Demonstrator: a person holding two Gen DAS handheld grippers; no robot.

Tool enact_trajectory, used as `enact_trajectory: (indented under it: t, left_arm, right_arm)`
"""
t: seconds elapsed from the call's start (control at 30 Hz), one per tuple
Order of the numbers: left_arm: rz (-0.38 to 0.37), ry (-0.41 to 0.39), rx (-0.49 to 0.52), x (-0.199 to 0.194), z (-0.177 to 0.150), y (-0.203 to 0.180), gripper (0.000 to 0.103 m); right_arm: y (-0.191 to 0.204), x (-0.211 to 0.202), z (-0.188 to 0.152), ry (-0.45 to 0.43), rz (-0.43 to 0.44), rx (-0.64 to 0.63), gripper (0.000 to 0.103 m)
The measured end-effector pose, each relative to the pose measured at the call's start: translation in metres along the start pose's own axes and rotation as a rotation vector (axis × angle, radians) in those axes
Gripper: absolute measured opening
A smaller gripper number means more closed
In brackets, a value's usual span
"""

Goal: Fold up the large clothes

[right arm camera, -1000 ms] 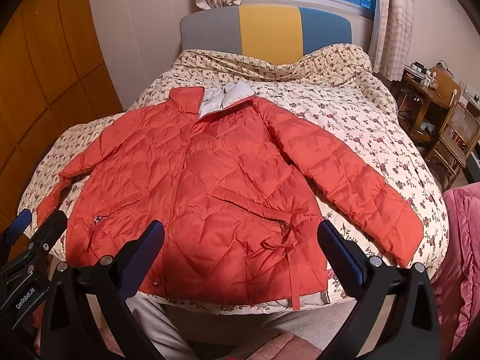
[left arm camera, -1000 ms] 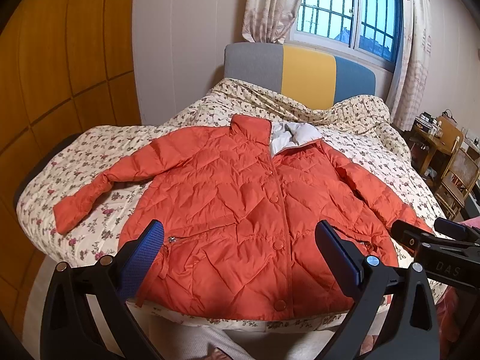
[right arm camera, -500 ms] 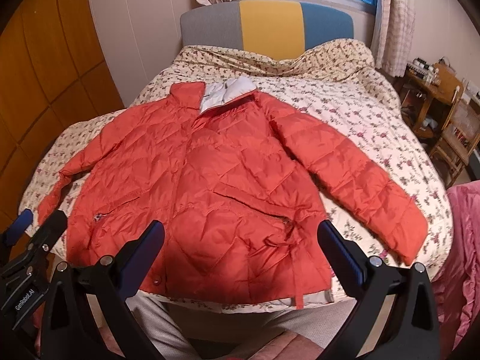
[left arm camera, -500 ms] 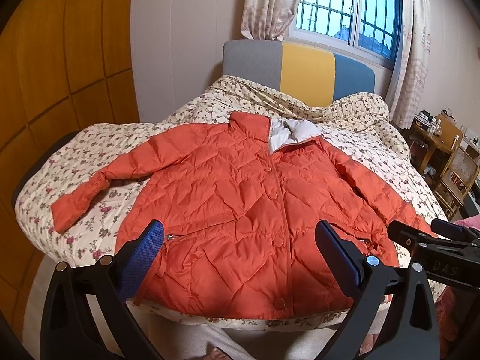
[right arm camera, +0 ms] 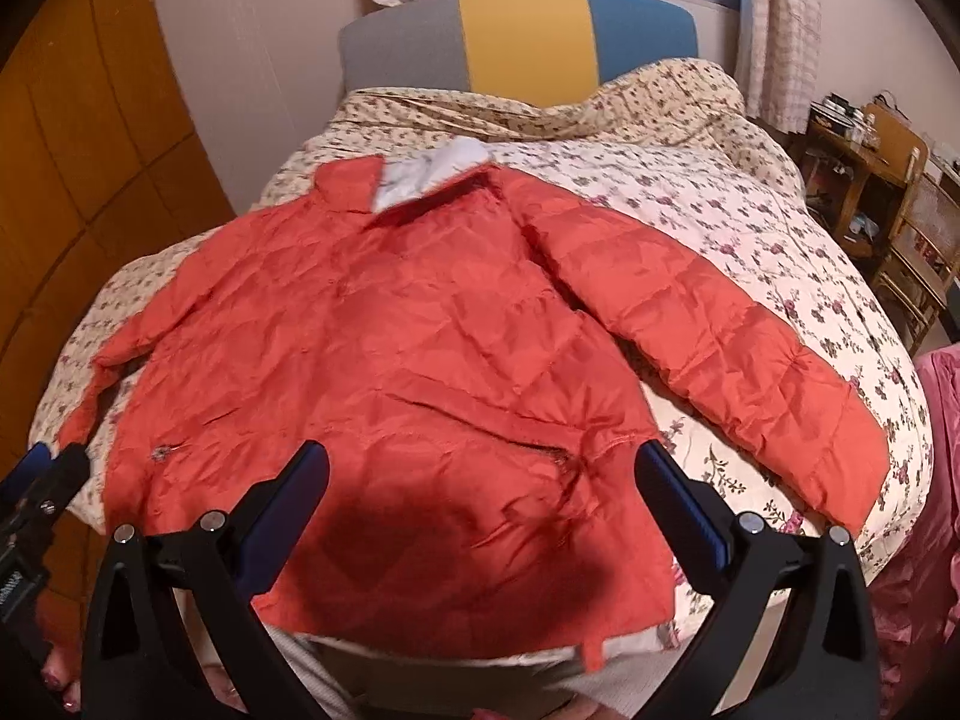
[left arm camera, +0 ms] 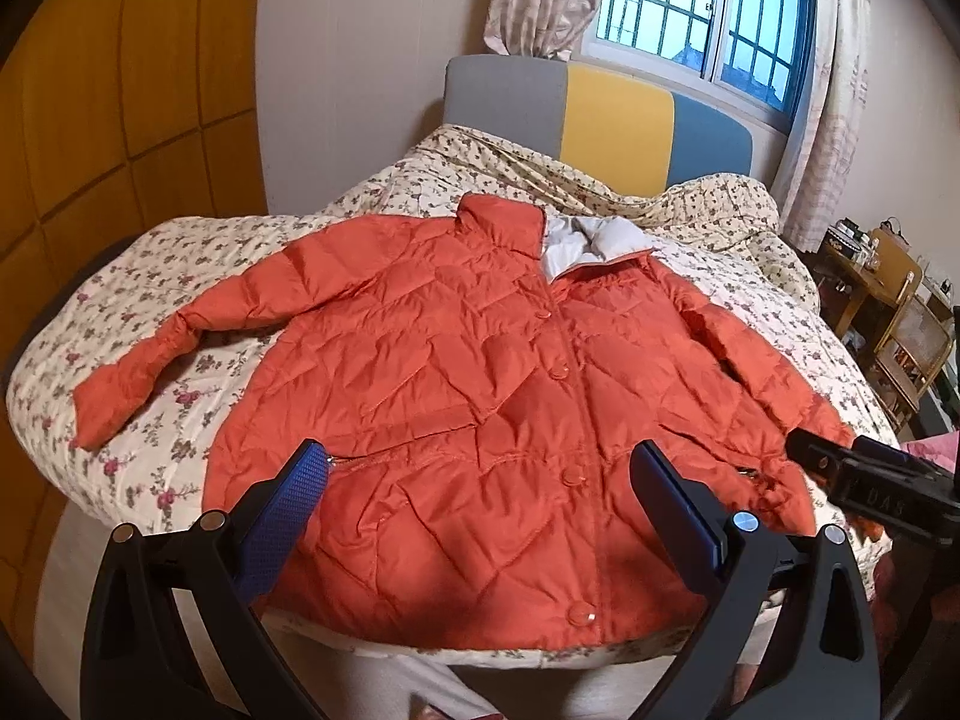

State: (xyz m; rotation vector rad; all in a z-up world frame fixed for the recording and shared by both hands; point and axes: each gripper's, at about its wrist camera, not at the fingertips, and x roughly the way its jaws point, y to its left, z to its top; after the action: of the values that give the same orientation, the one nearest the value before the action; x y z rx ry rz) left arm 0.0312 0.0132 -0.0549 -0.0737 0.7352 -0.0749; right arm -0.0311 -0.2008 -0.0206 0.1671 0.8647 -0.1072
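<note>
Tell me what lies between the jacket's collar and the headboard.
Only the floral quilt, bunched into a ridge, lies between the orange jacket collar and the headboard. Both wrist views show it.

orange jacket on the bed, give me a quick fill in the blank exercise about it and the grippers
1. The orange jacket lies spread on a bedspread printed with ____.
2. The lining showing at the jacket's collar is ____.
3. The fingers of the left gripper stand ____, holding nothing.
4. The headboard has a ____ panel in its middle.

Missing words: flowers; white; open; yellow
</note>
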Motion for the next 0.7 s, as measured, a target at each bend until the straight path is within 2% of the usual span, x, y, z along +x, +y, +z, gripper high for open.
enact_trajectory:
  t: [0.07, 0.13, 0.23, 0.4, 0.47, 0.53, 0.6, 0.7]
  left_arm:
    - [-0.004, 0.023, -0.027, 0.013, -0.002, 0.008, 0.1]
    - [-0.013, 0.04, -0.057, 0.025, -0.002, 0.017, 0.1]
    - [0.038, 0.075, -0.06, 0.049, 0.002, 0.026, 0.1]
    - [0.155, 0.038, -0.012, 0.085, 0.015, 0.039, 0.1]
    - [0.169, 0.041, -0.009, 0.101, 0.021, 0.047, 0.1]
    - [0.16, 0.046, -0.011, 0.115, 0.027, 0.053, 0.1]
    - [0.153, 0.07, -0.023, 0.135, 0.032, 0.061, 0.1]
    - [0.157, 0.091, -0.061, 0.162, 0.038, 0.076, 0.1]
  right_arm:
    - [-0.012, 0.014, 0.002, 0.012, 0.021, 0.036, 0.101]
    - [-0.031, 0.035, 0.002, 0.071, 0.056, 0.107, 0.101]
    - [-0.061, 0.06, 0.0, 0.143, 0.097, 0.22, 0.101]
    - [-0.132, 0.087, -0.012, 0.139, 0.151, 0.552, 0.101]
    - [-0.155, 0.095, -0.019, 0.135, 0.136, 0.663, 0.101]
    - [-0.177, 0.099, -0.027, 0.109, 0.135, 0.762, 0.097]
    - [-0.195, 0.098, -0.03, 0.031, 0.16, 0.836, 0.089]
    - [-0.216, 0.095, -0.029, -0.084, 0.143, 0.895, 0.081]
